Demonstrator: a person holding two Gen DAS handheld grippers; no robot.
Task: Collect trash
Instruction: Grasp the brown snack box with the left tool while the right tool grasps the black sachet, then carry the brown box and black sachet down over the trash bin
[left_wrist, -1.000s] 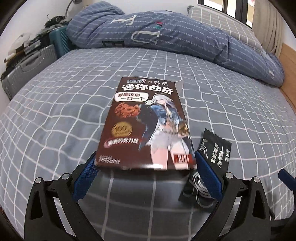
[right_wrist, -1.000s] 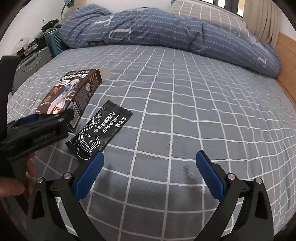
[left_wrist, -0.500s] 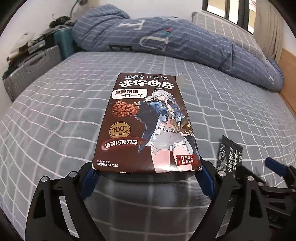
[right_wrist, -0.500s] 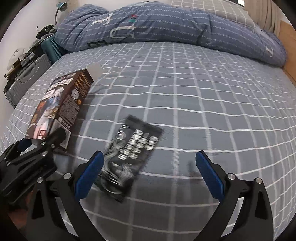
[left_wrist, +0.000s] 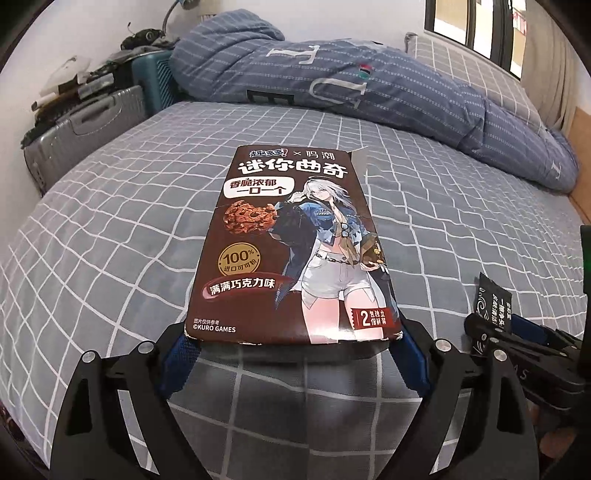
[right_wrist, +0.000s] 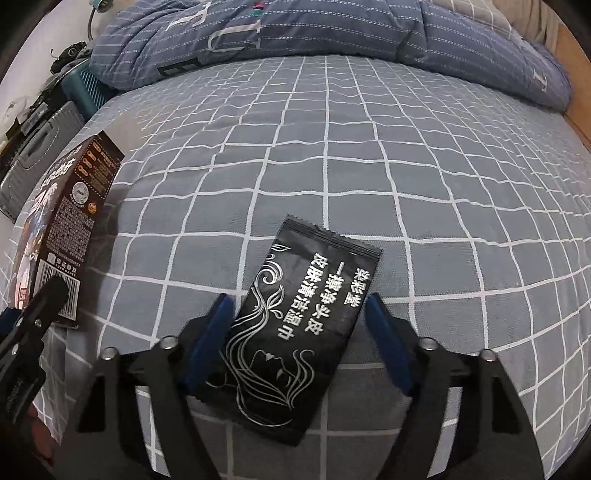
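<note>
A brown cookie box (left_wrist: 291, 243) with a cartoon figure on it hangs a little above the grey checked bed sheet (left_wrist: 110, 229), its near end clamped between the blue pads of my left gripper (left_wrist: 293, 338). Its side also shows in the right wrist view as the cookie box (right_wrist: 70, 206). A black wipe sachet (right_wrist: 299, 332) lies flat on the sheet between the jaws of my right gripper (right_wrist: 298, 302). Those jaws are closing, and a small gap still shows at the right pad (right_wrist: 384, 332). The sachet (left_wrist: 493, 306) lies just right of the box.
A rumpled blue duvet (left_wrist: 369, 92) lies across the far side of the bed, with a checked pillow (left_wrist: 480, 66) behind it. A grey suitcase (left_wrist: 85, 125) and a teal case (left_wrist: 151, 81) stand off the left edge. A wooden bed frame (right_wrist: 576, 92) runs along the right.
My left gripper's jaws closed on the cookie box and raised it off the sheet. My right gripper moved left and down over the sachet, and its jaws narrowed around it.
</note>
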